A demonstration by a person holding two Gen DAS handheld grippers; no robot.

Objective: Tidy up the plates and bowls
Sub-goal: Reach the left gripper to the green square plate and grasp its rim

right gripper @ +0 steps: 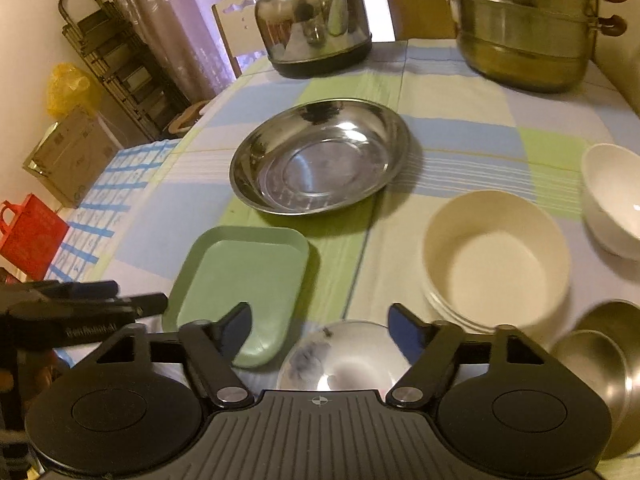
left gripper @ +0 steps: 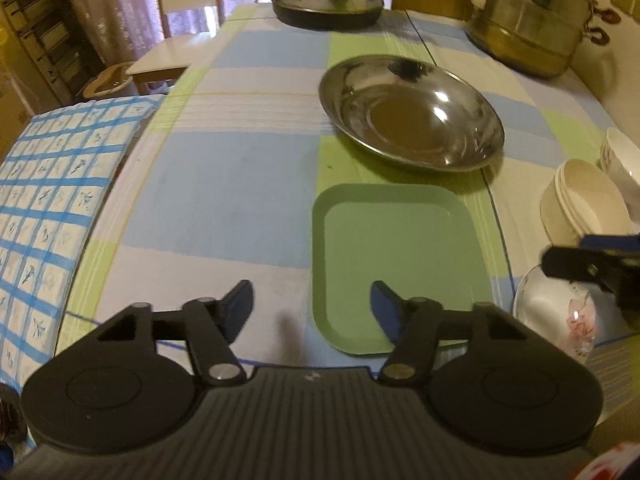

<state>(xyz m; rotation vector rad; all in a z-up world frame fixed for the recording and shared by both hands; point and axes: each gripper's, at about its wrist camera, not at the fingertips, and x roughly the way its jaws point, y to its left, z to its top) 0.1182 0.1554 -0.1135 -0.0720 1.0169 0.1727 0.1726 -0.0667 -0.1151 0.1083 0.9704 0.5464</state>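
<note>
- Nearest the right wrist camera is the right gripper (right gripper: 320,326), its fingers apart with nothing between the pads; it hangs above a small glass bowl (right gripper: 344,356) with a painted flower, at the near edge of the tabletop (right gripper: 460,136).
- Largest of the task's things is the round steel plate (right gripper: 318,156), lying mid-table on the checked cloth, apart from everything else.
- Next in size, the green square plate (left gripper: 396,264) lies flat between the steel plate and the near edge; the left gripper (left gripper: 312,306) hovers at its near-left corner, fingers apart and empty, one pad over the plate's rim and the other over bare cloth.
- Cream bowls (right gripper: 496,256) stand nested in a stack toward the right edge, with a white bowl (right gripper: 614,200) farther right and small steel bowls (right gripper: 596,364) nested at the near right corner.
- Kettle (right gripper: 316,28) and steamer pot (right gripper: 524,28) stand along the far edge; neither belongs to the sorting.
- My reading: this is the approach step, nothing gripped yet, plates still unstacked.
- Next, I judge, the left gripper must drop its fingers astride the green plate's thin rim and close; the right must do likewise on the glass bowl's rim, gently, since glass slips.
</note>
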